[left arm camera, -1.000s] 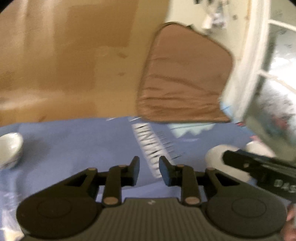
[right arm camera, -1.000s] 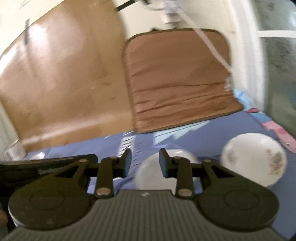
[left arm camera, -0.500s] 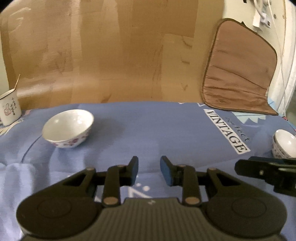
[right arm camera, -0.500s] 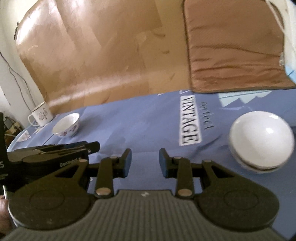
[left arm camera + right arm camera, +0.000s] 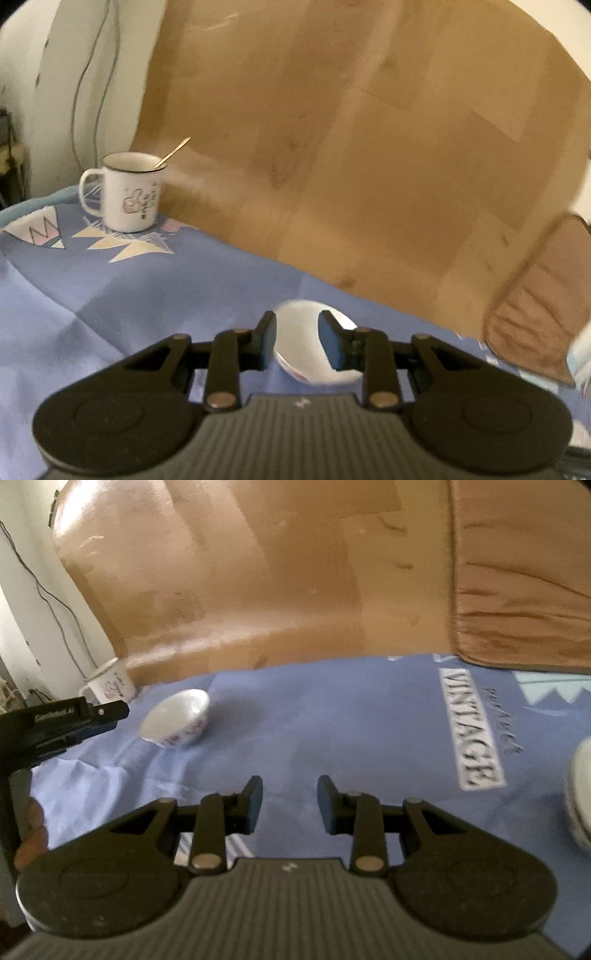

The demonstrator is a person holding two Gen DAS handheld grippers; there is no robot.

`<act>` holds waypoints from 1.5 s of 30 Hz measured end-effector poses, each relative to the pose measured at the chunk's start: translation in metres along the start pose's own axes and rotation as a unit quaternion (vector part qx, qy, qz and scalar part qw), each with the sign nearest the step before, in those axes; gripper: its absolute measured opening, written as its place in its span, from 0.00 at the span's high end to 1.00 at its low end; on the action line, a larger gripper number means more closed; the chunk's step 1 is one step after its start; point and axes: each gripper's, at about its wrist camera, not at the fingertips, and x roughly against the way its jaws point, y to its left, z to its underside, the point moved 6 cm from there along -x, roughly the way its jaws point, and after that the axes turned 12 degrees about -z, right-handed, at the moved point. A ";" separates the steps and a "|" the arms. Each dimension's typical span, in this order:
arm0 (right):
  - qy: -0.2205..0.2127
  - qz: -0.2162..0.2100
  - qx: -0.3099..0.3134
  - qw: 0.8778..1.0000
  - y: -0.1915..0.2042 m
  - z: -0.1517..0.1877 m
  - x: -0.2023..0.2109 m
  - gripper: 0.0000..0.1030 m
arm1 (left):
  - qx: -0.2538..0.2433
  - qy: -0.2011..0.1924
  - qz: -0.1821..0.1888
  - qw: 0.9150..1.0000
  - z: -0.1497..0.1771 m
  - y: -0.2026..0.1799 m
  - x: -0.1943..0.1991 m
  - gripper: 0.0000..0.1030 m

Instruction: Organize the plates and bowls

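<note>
Since the earlier frames the left gripper (image 5: 297,341) had swung across the blue cloth (image 5: 110,295) until the bowl (image 5: 314,345) sat just beyond its fingers, at 12 o'clock; before, that bowl lay well off at 10 o'clock. Both sets of fingers were spread with nothing between them: the left ones narrowly apart, the bowl behind the gap, not pinched. The right gripper (image 5: 290,803) hovered over bare cloth, the bowl (image 5: 176,722) at its 10 o'clock, near a mug (image 5: 110,686).

That bowl looked like glazed china: stiff, light, slick and breakable. I judged the rim the place to grip, 1 finger inside and 1 outside, closed gently.

Print on the cloth read "VINTAGE" (image 5: 472,731); the script beside it was too blurred to read. Another dish (image 5: 580,797) showed at 3 o'clock.
</note>
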 end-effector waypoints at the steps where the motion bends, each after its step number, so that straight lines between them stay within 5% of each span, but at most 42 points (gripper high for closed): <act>1: 0.000 -0.007 -0.001 1.000 0.006 -0.004 -0.004 0.65 | 0.000 0.002 -0.005 1.000 -0.003 0.004 -0.006 0.76; 12: 0.037 -0.037 -0.021 0.998 0.033 -0.033 -0.073 0.65 | 0.030 0.047 0.023 0.998 0.014 0.019 -0.054 0.76; 23: 0.068 -0.033 -0.075 0.994 0.021 -0.038 -0.138 0.65 | 0.016 0.055 -0.002 0.998 0.015 0.020 -0.062 0.76; 33: 0.076 -0.034 -0.082 0.993 0.021 -0.035 -0.148 0.65 | -0.007 0.058 -0.016 0.998 0.018 0.014 -0.069 0.75; 35: 0.080 -0.036 -0.079 0.993 0.022 -0.034 -0.149 0.68 | -0.015 0.062 -0.016 0.998 0.021 0.013 -0.071 0.76; 37: 0.086 -0.040 -0.069 0.993 0.024 -0.033 -0.150 0.87 | -0.021 0.065 -0.002 0.998 0.023 0.009 -0.071 0.86; 45: 0.066 -0.019 -0.043 0.997 0.023 -0.023 -0.126 0.89 | -0.059 0.065 0.038 0.995 0.034 -0.014 -0.055 0.91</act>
